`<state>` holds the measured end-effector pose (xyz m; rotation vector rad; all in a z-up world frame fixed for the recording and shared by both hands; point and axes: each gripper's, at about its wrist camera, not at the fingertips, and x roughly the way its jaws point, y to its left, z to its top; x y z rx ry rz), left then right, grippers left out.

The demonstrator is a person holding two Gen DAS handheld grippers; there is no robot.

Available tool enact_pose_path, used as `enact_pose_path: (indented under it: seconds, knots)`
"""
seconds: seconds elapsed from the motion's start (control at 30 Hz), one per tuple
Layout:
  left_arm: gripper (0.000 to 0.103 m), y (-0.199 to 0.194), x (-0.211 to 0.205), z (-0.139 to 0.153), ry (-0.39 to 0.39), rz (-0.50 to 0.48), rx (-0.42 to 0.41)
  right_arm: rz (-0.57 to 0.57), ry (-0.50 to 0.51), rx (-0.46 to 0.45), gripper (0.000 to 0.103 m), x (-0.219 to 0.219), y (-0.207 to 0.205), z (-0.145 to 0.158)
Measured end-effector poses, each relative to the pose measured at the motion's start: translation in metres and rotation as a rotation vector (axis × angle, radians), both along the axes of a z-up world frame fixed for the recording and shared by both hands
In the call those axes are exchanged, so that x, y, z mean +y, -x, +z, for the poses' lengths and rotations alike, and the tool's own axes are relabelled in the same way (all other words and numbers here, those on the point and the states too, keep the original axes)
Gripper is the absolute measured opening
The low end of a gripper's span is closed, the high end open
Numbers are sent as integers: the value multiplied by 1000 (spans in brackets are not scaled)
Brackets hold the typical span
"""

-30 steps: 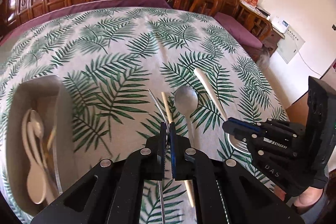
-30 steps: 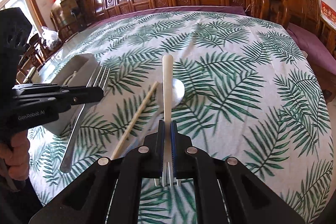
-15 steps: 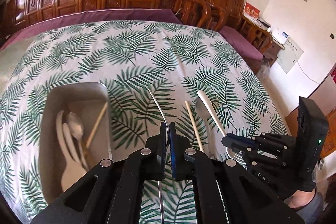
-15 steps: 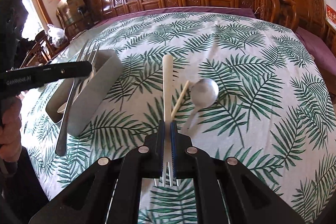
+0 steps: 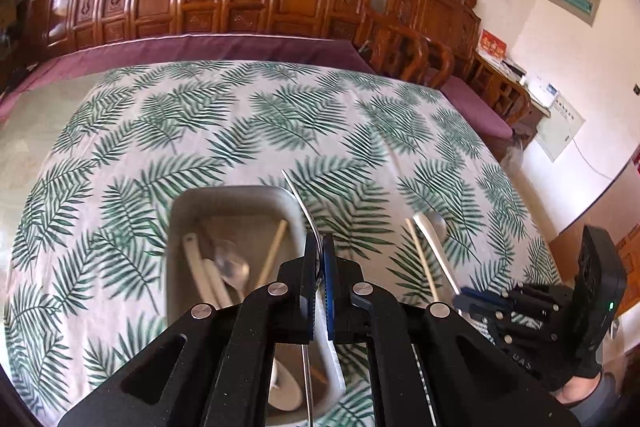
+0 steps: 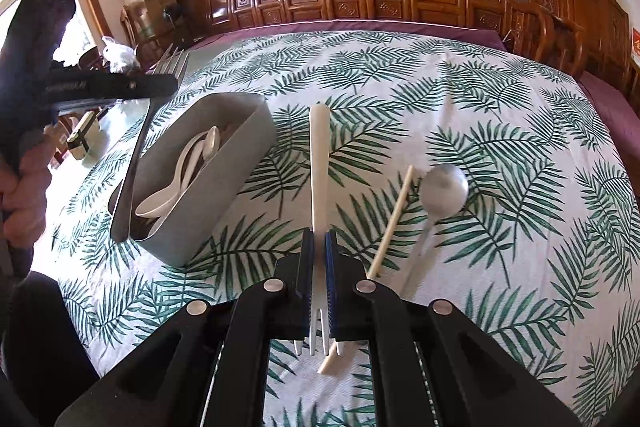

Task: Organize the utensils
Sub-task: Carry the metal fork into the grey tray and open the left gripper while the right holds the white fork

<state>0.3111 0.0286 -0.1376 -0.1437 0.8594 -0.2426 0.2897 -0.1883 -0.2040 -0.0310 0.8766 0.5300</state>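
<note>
Steel fork [image 5: 301, 201] tines out of frame

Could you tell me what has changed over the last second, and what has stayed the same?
The left gripper, carrying the metal fork, moved over the grey bin. The right gripper followed, bringing the white fork closer. Nothing was grasped or released. The chopstick and metal spoon stayed on the tablecloth.

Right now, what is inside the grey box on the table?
Inside the grey box lie white spoons, a metal spoon and one chopstick. The box wall and the left gripper cover its near end, so anything more there cannot be seen.
</note>
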Motion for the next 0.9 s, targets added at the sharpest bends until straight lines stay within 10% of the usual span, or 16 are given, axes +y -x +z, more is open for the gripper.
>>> enact_pose_path:
  seconds: [0.9]
  knots:
    - [3, -33, 24, -60, -8, 55, 125, 10, 4, -13, 7, 16, 5, 1]
